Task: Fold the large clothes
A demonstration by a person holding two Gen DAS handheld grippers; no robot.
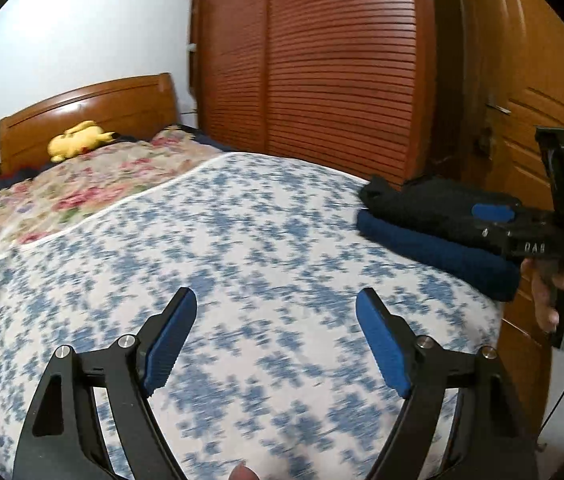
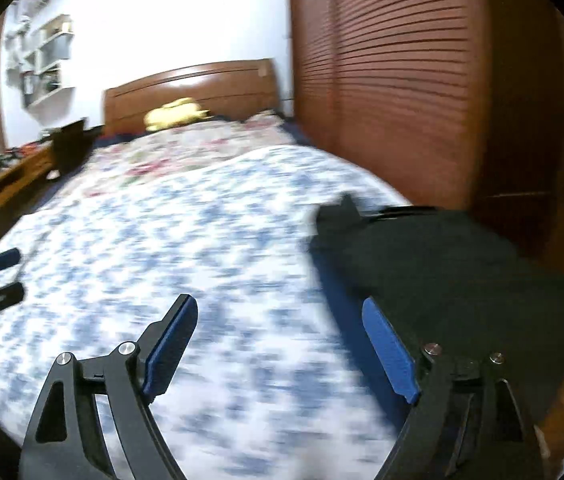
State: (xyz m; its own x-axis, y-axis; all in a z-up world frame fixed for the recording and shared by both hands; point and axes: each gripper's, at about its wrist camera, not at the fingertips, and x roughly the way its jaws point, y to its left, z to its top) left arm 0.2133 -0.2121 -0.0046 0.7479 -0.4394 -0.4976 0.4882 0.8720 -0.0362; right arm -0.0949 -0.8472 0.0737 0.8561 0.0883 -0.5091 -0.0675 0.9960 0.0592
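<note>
Both grippers stand wide and hold nothing: the left gripper [image 1: 275, 320] hangs over bare blue-and-white patterned bedcover [image 1: 241, 240], and the right gripper [image 2: 277, 328] likewise has only blurred cover between its blue pads, its right finger [image 2: 390, 352] just in front of the stack. The folded clothes sit at the right edge of the bed near the wardrobe [image 1: 322, 60]: a black folded garment [image 1: 434, 204] lying on top of a navy folded garment [image 1: 438, 252], both flat and squared. In the left wrist view the right gripper shows side-on just beside that stack, a hand [image 1: 562, 300] on its grip. No unfolded garment is visible on the bed, so the step in hand looks like parting from the finished pile and going for the next piece. To do it well, the right jaws should clear the black top layer without snagging a corner and dragging the fold askew. The yellow plush toy [image 1: 79, 138] and floral quilt [image 1: 93, 184] by the headboard are well apart from the work
</note>
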